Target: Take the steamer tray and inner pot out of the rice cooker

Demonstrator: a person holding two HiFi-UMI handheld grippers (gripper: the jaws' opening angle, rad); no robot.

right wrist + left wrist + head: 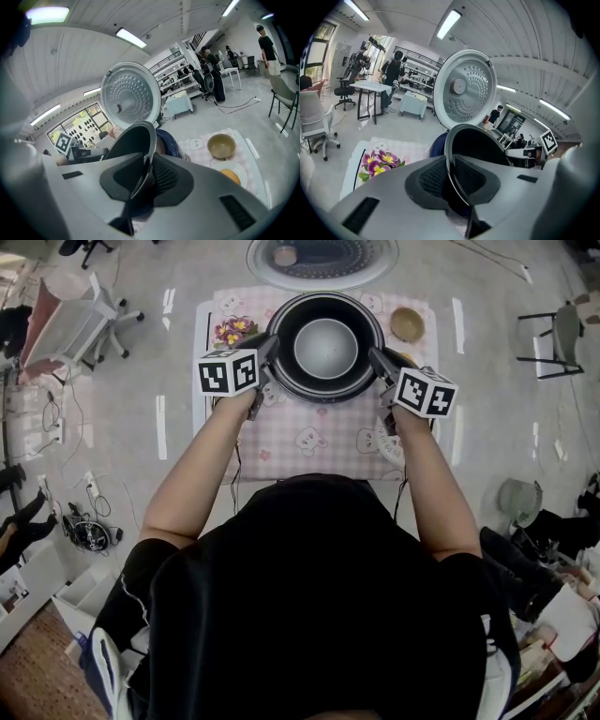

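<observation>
Bench [319, 442] under a pink checked cloth. Rice cooker lid [322, 259] stands open at the far edge. Black inner pot [325, 348] sits just in front of the lid. Left tongs [267, 357] pinch its left rim, right tongs [380, 362] pinch its right rim. Small bowl [407, 324] to its right, flowers [234, 331] to its left.

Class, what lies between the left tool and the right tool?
The dark inner pot: in the head view, left tool and right tool each clamp its rim.

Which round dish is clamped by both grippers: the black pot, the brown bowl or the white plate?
The black pot: the left gripper and right gripper each pinch its rim. The brown bowl and white plate sit apart, untouched.
</observation>
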